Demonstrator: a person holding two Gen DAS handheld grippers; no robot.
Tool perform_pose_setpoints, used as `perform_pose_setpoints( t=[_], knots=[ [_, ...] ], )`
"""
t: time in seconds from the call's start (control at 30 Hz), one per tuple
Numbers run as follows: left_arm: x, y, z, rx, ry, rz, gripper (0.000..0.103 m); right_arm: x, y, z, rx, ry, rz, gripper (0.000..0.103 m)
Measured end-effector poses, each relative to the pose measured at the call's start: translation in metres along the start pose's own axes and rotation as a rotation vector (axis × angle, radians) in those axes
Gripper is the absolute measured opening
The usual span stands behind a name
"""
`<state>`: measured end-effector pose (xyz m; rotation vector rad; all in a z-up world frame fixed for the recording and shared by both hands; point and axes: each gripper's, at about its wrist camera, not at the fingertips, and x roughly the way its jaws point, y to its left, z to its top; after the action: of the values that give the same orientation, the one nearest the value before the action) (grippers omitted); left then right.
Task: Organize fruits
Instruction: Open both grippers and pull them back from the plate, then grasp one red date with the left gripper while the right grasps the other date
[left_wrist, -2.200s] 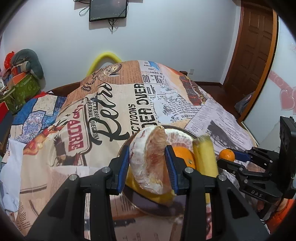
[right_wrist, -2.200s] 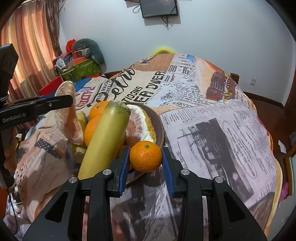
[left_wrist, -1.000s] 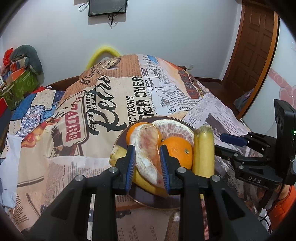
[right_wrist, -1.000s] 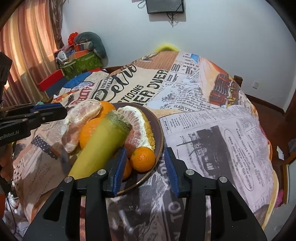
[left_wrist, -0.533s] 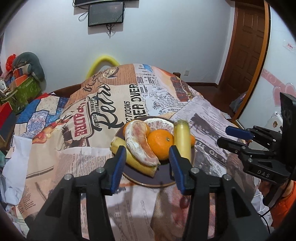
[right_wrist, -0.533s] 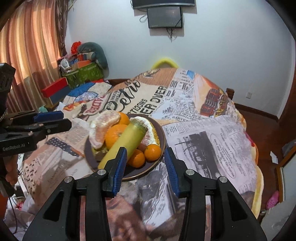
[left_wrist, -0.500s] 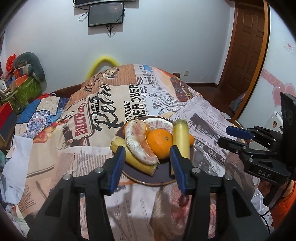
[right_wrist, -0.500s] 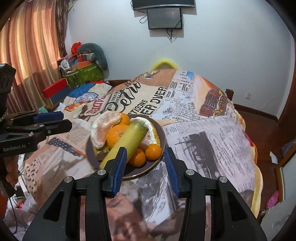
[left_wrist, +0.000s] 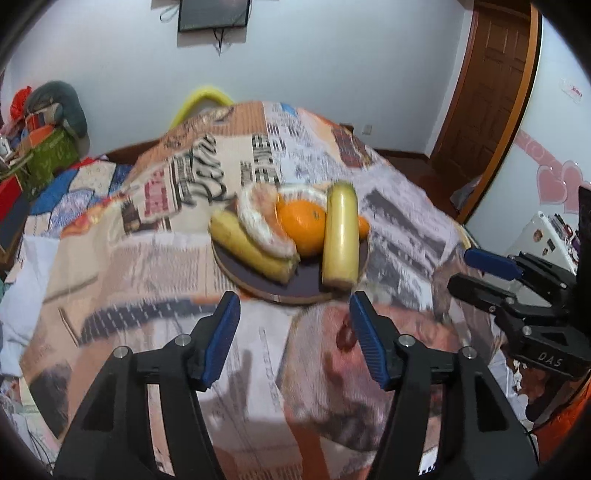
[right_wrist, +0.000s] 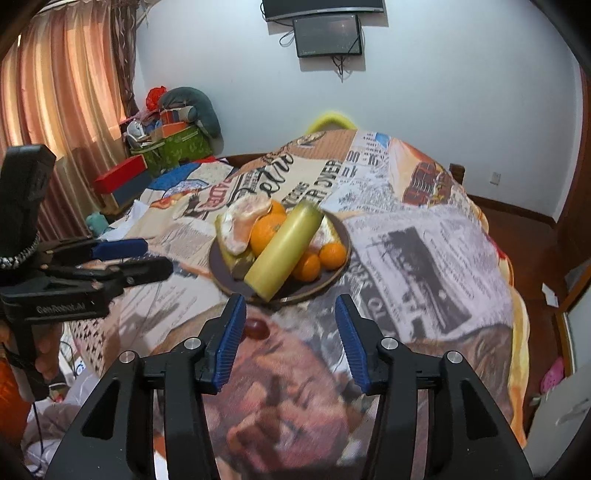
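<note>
A dark round plate (left_wrist: 258, 284) (right_wrist: 325, 280) on the newspaper-print cloth holds a banana (left_wrist: 251, 249), a peeled pomelo piece (left_wrist: 258, 221) (right_wrist: 240, 225), an orange (left_wrist: 303, 221) (right_wrist: 267, 230), a long yellow-green fruit (left_wrist: 340, 236) (right_wrist: 284, 249) and two small tangerines (right_wrist: 321, 260). A dark red grape (right_wrist: 256, 328) (left_wrist: 346, 338) lies on the cloth in front of the plate. My left gripper (left_wrist: 293, 336) is open and empty, drawn back from the plate. My right gripper (right_wrist: 290, 336) is open and empty, also back from it.
The cloth-covered bed falls away at its edges. Boxes and a green bag (right_wrist: 177, 147) are piled at the far left by the curtains (right_wrist: 55, 81). A wooden door (left_wrist: 487, 92) stands at the right. A monitor (right_wrist: 327, 35) hangs on the wall.
Both grippers let go of their fruit on the plate, the left its pomelo piece and the right its tangerine, and have pulled back and up, open and empty.
</note>
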<state>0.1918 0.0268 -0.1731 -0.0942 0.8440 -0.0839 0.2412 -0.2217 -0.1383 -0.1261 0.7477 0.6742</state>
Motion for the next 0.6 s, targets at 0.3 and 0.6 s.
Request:
perform_pose_setpoints(
  t=[0.3,0.6],
  knots=[
    [0.030,-0.013,-0.025,-0.007,0.099,-0.059,0.061,0.018,-0.001,-0.025,0.041,0.061,0.028,0.048],
    [0.065,-0.029,-0.034,0.026,0.170,-0.090,0.052,0.024,-0.006,-0.034,0.065,0.081,0.039,0.048]
  ],
)
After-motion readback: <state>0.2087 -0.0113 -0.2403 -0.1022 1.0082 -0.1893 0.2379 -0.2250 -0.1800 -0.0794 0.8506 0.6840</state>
